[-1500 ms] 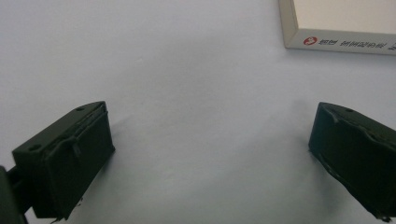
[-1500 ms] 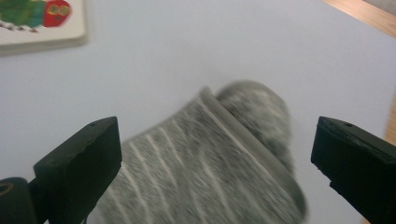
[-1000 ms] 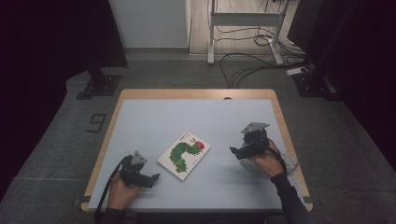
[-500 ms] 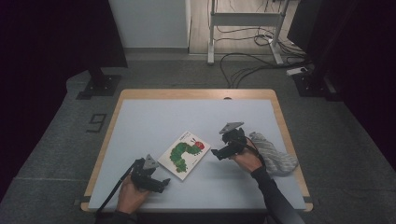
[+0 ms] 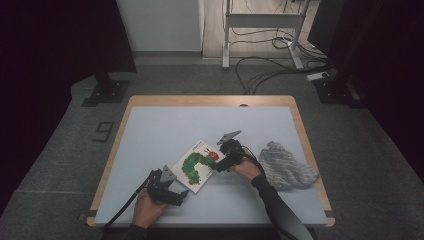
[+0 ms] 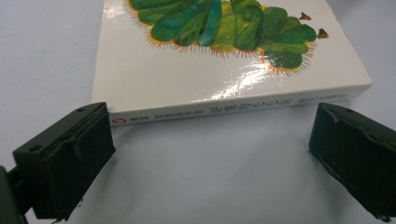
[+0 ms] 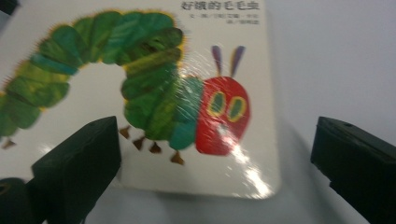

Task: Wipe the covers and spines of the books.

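A white board book (image 5: 196,165) with a green caterpillar on its cover lies flat on the pale table (image 5: 165,130). My left gripper (image 5: 180,195) sits low at the book's near corner, open. In the left gripper view its jaws stand wide apart, just short of the book's spine (image 6: 233,108). My right gripper (image 5: 218,166) is at the book's right edge, also open. In the right gripper view the caterpillar's red head (image 7: 223,116) lies between the wide jaws, one jaw over the cover and one over bare table.
A crumpled grey cloth (image 5: 286,166) lies on the table right of my right hand. The table's wooden rim (image 5: 210,100) frames the surface. Beyond it are a grey floor, a stand's base (image 5: 102,92) and cables (image 5: 270,70).
Both grippers have moved in toward the book. The right gripper came left from the grey cloth to the book's right edge; the left gripper came right to the book's near corner.
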Motion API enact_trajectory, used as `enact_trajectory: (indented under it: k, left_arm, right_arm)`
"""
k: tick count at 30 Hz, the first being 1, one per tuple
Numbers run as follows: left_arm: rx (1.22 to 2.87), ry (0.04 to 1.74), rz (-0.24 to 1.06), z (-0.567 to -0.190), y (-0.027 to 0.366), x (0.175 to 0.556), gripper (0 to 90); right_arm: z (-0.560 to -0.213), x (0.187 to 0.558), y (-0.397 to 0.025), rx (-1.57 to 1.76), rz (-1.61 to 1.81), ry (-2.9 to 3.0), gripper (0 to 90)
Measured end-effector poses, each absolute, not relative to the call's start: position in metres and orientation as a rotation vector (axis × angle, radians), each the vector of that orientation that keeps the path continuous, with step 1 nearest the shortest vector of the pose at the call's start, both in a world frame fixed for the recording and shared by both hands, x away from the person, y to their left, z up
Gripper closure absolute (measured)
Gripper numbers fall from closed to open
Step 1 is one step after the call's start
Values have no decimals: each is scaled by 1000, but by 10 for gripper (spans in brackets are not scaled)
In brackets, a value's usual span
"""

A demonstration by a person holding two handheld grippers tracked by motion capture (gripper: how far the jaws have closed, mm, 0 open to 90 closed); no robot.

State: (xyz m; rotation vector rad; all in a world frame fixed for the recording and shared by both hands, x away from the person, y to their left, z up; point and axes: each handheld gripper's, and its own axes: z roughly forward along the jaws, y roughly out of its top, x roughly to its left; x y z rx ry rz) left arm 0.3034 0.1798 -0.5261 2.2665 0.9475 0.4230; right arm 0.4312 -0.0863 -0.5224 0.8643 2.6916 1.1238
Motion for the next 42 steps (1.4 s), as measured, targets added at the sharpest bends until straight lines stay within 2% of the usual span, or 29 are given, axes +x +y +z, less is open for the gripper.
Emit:
enact_trajectory:
  k: [3, 20, 32, 42]
  left_arm:
    - [2259, 954, 432, -527, 178, 304, 0]
    - [2295, 850, 351, -527, 188, 318, 0]
    - [2288, 890, 330, -528, 188, 317, 0]
    - [2287, 891, 326, -528, 188, 318, 0]
  right_arm:
    - [-524, 431, -84, 864, 1163, 2726, 69]
    - [-521, 403, -94, 943, 1101, 2700, 42]
    - [-521, 428, -78, 884, 1112, 2741, 39]
    - [-520, 434, -81, 968, 1184, 2731, 81]
